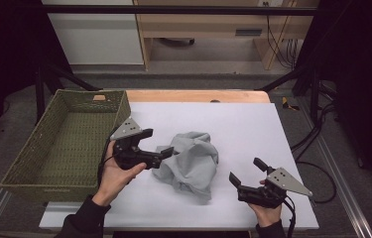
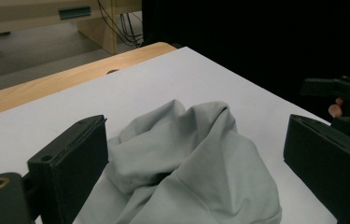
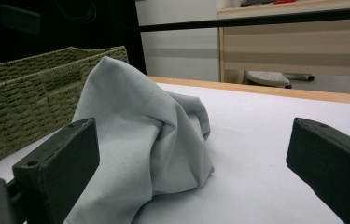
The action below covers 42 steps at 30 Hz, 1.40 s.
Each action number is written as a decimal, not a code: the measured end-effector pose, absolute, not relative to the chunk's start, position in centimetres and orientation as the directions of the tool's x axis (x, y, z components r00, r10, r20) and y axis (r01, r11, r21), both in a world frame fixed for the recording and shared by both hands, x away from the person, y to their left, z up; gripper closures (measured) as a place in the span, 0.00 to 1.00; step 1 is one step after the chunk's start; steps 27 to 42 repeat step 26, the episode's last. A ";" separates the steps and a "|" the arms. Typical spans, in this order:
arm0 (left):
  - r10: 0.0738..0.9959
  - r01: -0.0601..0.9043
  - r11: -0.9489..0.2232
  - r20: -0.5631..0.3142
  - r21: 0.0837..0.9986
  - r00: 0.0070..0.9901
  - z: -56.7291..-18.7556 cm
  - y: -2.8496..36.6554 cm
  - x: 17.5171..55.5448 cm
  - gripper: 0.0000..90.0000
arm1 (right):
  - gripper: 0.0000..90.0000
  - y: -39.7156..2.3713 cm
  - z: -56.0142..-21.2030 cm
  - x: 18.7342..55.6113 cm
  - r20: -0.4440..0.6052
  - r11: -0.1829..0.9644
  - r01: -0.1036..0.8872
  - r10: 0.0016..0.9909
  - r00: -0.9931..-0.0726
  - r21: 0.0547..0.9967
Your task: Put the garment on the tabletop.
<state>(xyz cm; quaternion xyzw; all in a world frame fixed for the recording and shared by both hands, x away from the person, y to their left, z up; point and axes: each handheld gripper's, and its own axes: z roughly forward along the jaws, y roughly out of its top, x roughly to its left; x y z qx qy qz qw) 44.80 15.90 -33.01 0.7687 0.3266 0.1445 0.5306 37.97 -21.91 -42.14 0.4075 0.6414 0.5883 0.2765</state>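
Observation:
A crumpled pale grey cloth [image 1: 193,161] lies in a heap at the middle of the white sheet [image 1: 243,124]. My left gripper [image 1: 157,142] stands open at the cloth's left edge, held in a hand. In the left gripper view the cloth [image 2: 210,186] bulges up between the two spread jaws of the left gripper [image 2: 196,140]. My right gripper [image 1: 245,170] is open too, a short way right of the cloth and apart from it. In the right gripper view the cloth [image 3: 130,121] rises ahead, left of the right gripper [image 3: 193,154].
A green woven basket [image 1: 122,106] with nothing in it stands at the table's left, close behind the left gripper; its wall [image 3: 23,93] is visible beyond the cloth. A strip of wooden tabletop [image 1: 198,95] runs along the far edge. Dark frame bars flank the table.

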 end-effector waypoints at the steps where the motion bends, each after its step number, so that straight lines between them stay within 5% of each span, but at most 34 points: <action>1: 0.665 0.345 -0.220 -0.119 0.912 0.738 -33.3 16.3 44.5 0.07 | 0.03 -21.9 -42.1 38.0 0.125 -0.025 0.197 0.848 -0.515 0.980; 24: 0.745 0.317 -0.119 -0.126 0.941 0.655 -37.6 22.8 39.1 0.05 | 0.02 -22.1 -42.1 37.7 0.139 -0.037 0.202 0.842 -0.521 0.979; 42: 0.746 0.319 -0.119 -0.128 0.940 0.654 -37.8 23.1 39.1 0.06 | 0.02 -22.3 -42.1 37.7 0.136 -0.036 0.199 0.844 -0.519 0.979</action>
